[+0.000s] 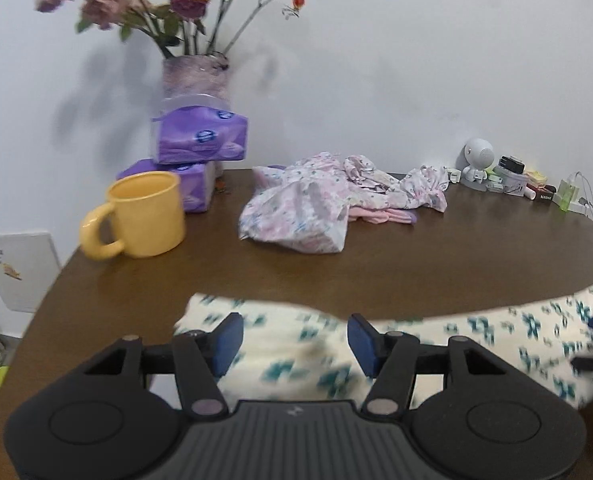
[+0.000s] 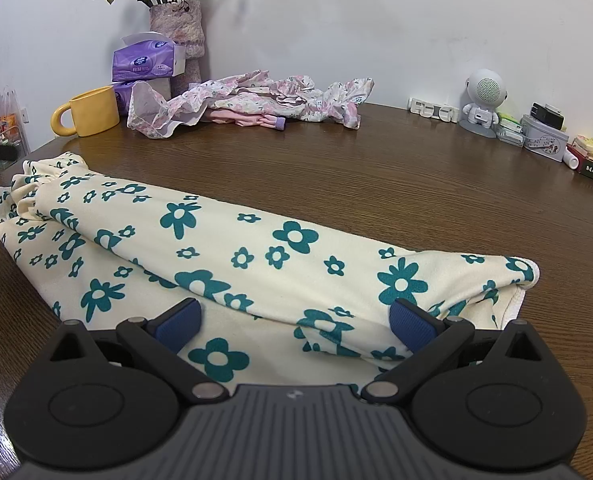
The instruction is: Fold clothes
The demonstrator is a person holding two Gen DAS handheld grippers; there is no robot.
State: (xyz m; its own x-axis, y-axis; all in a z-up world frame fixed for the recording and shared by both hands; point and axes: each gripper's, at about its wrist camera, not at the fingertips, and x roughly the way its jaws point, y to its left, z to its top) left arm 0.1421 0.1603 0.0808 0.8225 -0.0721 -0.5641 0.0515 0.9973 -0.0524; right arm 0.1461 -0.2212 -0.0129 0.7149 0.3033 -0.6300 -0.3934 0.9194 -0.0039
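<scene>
A cream cloth with teal flowers (image 2: 256,248) lies folded into a long band across the near side of the brown table (image 2: 376,168). My right gripper (image 2: 294,326) stands open over the band's near edge, its blue pads wide apart and not pressing the fabric. In the left wrist view the same cloth (image 1: 436,340) is blurred. My left gripper (image 1: 296,342) hovers open above its left end, and the fabric shows in the gap below the pads. A crumpled pink floral garment (image 1: 308,204) (image 2: 256,96) lies at the back of the table.
A yellow mug (image 1: 148,216) (image 2: 92,112) stands at the back left, beside stacked purple tissue packs (image 1: 202,140) and a vase of dried roses (image 1: 196,76). A white speaker figure (image 2: 482,100) and small boxes line the back right. The table's edge curves away on the left (image 1: 48,296).
</scene>
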